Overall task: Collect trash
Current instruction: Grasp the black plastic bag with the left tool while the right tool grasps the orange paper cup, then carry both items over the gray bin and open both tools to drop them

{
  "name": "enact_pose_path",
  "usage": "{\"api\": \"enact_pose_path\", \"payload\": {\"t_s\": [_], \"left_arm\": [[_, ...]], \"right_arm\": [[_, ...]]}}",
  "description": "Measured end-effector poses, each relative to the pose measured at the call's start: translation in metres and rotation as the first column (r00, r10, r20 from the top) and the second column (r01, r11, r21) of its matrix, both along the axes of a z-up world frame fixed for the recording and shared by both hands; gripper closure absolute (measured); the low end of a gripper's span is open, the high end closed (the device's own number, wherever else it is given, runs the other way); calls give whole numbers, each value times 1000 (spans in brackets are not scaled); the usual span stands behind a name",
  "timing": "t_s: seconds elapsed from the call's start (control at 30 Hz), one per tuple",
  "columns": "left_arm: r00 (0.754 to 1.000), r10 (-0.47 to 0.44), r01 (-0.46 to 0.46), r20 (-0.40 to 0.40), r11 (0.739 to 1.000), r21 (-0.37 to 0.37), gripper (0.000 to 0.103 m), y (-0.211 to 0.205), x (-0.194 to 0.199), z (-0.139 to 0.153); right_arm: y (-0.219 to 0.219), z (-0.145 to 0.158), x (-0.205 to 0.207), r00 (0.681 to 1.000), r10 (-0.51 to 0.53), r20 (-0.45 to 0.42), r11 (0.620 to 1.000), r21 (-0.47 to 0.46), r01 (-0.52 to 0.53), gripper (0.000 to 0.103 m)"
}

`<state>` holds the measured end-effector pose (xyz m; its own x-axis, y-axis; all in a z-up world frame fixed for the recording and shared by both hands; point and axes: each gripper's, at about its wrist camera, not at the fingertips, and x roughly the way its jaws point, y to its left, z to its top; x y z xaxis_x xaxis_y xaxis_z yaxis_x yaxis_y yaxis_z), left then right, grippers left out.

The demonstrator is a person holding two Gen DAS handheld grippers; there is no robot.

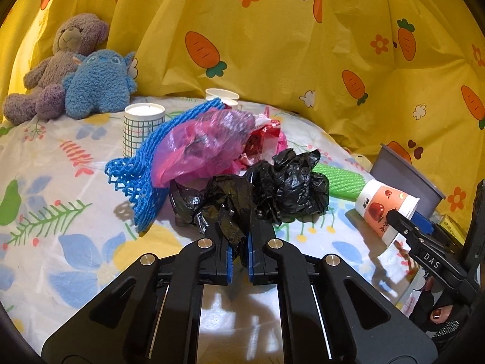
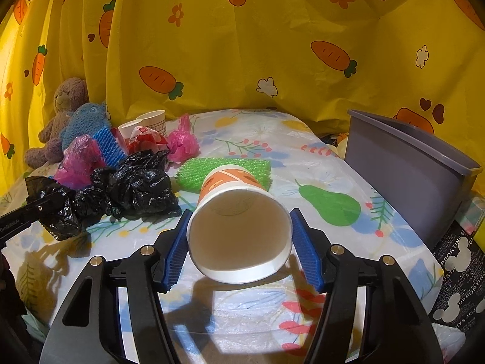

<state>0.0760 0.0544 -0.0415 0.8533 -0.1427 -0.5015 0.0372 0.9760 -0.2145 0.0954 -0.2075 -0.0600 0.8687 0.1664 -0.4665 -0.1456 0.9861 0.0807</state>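
The yellow curtain with orange carrots point(image 2: 242, 60) fills the upper half of both views, and below it lies the table covered with a flowered plastic cloth point(image 2: 348, 257). At the right edge of the right wrist view stands the grey plastic bin point(image 2: 403, 179), probably the place for the trash.

The key relation is in the lower centre of the right wrist view. The orange and white paper cup point(image 2: 239, 230) lies on its side, with its open mouth turned toward the camera and its long axis pointing away along the fingers. The right gripper point(image 2: 239, 242) is open, with one blue pad on each side of the rim. The left pad seems to touch the cup; on the right a small gap is visible. I judge that closing is the next need, and gently, because the thin wall may crush or slip out.

The left gripper point(image 1: 239, 254), lower centre of the left wrist view, is closed on a crumpled black plastic bag point(image 1: 230, 209). A second black plastic bag point(image 1: 291, 185) lies just beside it.

Behind them is a pile: a pink plastic bag point(image 1: 200, 148), a blue foam net point(image 1: 145, 163), and a green foam net point(image 2: 224, 173) just behind the cup. Two plush toys point(image 1: 78, 69) sit at upper left. Nothing stands between cup and bin.
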Motion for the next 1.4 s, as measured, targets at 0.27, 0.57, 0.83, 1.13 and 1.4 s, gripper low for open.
{"api": "enact_pose_path", "payload": {"t_s": [0.27, 0.57, 0.83, 1.13, 1.4], "left_arm": [[993, -25, 22, 111, 999, 23, 99, -9, -11, 50], [969, -77, 77, 236, 997, 7, 99, -24, -8, 108], [945, -191, 192, 267, 981, 24, 99, -71, 10, 130], [865, -424, 430, 270, 902, 38, 99, -176, 52, 146], [755, -611, 629, 238, 777, 2, 99, -283, 103, 136]], "right_arm": [[-1, 11, -8, 1000, 1, 27, 1000, 13, -1, 41], [-11, 24, -12, 999, -19, 50, 999, 33, 17, 41], [-34, 43, -14, 996, -46, 75, 997, 69, 41, 41], [-103, 87, -18, 950, -254, 183, 967, 37, 252, 41], [-165, 87, -1, 887, -430, 168, 901, 20, 433, 41]]}}
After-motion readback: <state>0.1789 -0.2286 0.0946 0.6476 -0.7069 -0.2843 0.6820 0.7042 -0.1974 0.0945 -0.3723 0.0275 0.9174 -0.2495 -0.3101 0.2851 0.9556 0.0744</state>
